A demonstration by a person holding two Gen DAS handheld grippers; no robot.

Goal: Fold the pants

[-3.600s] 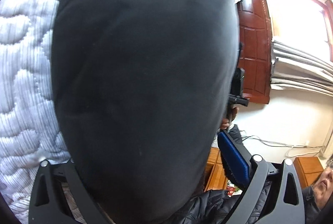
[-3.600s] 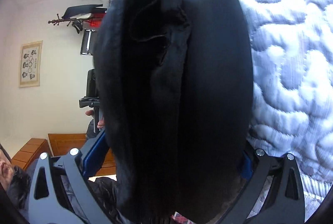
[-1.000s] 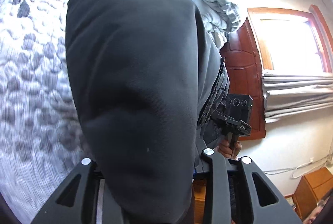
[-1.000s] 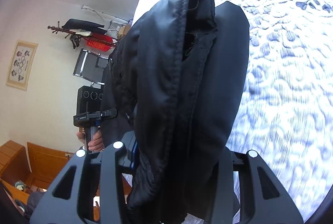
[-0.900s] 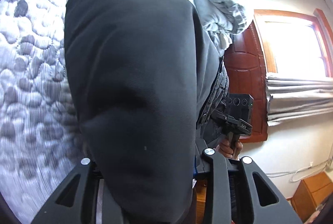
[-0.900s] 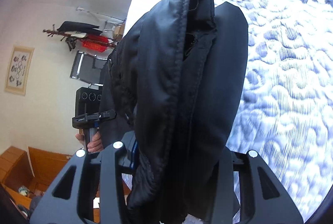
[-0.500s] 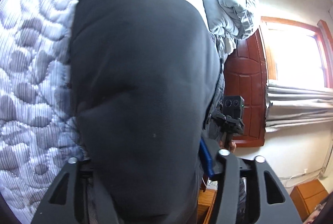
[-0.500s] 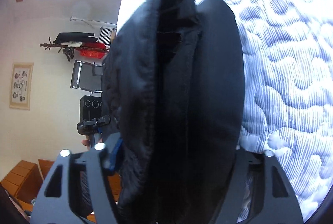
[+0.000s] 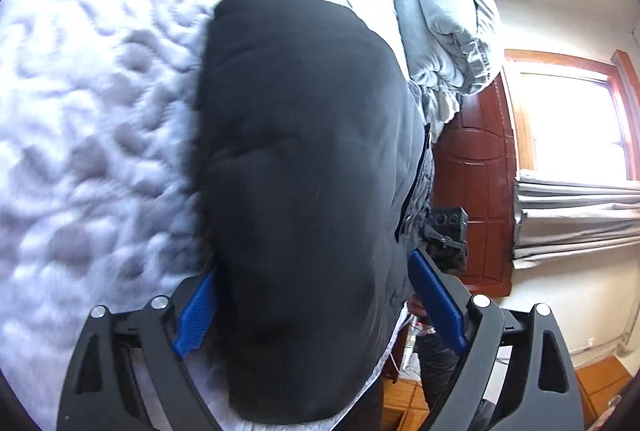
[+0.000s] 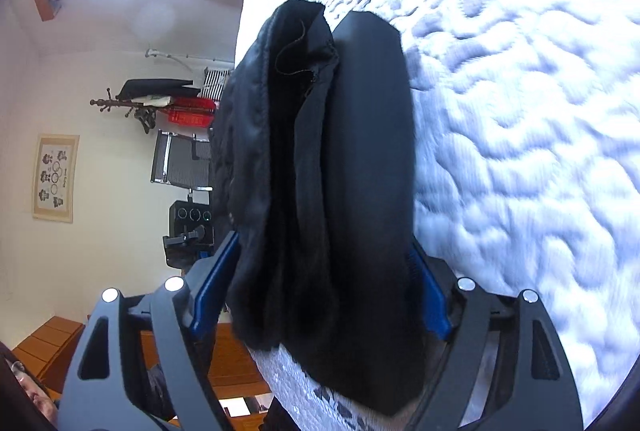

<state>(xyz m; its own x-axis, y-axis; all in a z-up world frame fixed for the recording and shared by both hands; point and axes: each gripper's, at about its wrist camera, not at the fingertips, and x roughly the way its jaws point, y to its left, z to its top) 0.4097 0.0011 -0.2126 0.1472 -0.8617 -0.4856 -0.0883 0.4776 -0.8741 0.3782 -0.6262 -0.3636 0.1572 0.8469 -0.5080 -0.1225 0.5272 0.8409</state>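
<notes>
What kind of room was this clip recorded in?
Most likely a bedroom in a home. The black pants lie on a quilted bedspread, a folded duvet is piled at the bed's edge, and a coat rack stands by the wall.

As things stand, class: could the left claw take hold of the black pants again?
Probably yes. The black pants lie between the left claw's blue pads, whose jaws have just been opening; nothing stands between pads and cloth.

Both wrist views face the pants [image 9: 304, 191] closely over quilt [image 10: 520, 111]
</notes>
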